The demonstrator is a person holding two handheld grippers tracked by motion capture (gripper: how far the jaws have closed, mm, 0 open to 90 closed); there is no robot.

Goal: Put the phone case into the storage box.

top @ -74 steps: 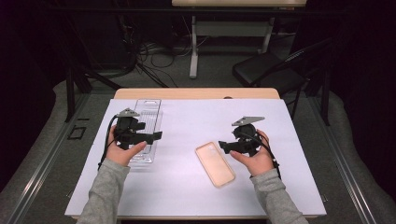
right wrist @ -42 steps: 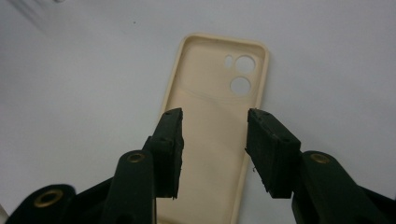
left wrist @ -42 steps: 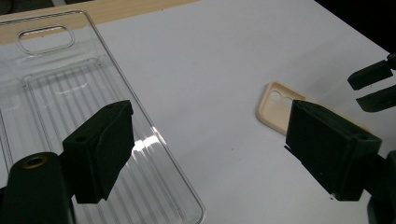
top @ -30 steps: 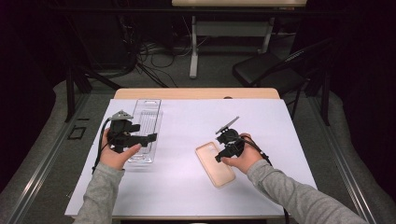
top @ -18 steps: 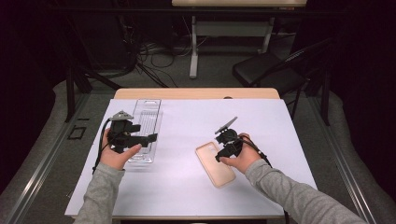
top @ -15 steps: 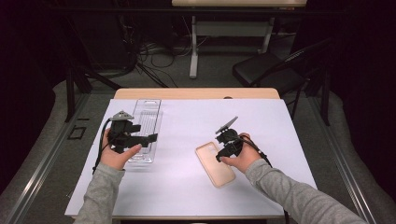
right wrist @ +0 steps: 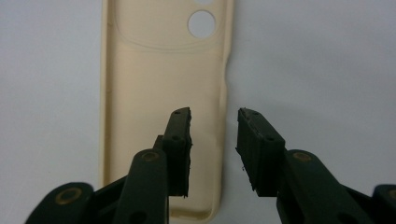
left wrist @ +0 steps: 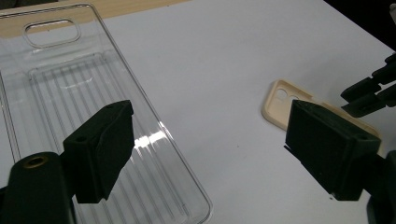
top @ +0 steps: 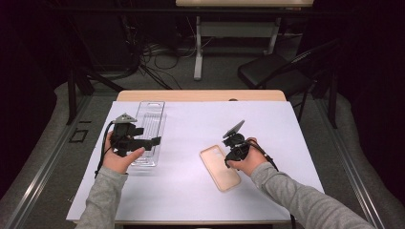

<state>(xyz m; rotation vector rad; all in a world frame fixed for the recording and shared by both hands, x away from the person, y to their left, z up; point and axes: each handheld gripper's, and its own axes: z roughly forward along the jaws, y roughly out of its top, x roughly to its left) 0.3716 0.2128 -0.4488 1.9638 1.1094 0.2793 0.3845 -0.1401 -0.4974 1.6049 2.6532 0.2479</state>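
Note:
A beige phone case (top: 217, 167) lies hollow side up on the white sheet, its camera holes at the far end (right wrist: 201, 23). My right gripper (top: 229, 159) tilts down over its right long edge. In the right gripper view that gripper (right wrist: 215, 116) has one jaw inside the case and one outside the side wall; the jaws have just been closing, a gap still shows on both sides. My left gripper (top: 154, 141) hovers open over a clear plastic tray (top: 150, 119), nothing between its pads (left wrist: 100, 149). From the left gripper view the case (left wrist: 280, 100) and right gripper (left wrist: 369, 88) show farther off.
The clear ribbed tray (left wrist: 60, 88) has a handle slot at its far end. A white sheet (top: 191, 191) covers the table, with a wooden strip (top: 200, 95) bare at the back. A dark chair (top: 272, 71) and cables stand beyond the table.
Since the earliest frame my right hand has moved left onto the case's edge and tipped down. Over the last second both hands have kept their places.

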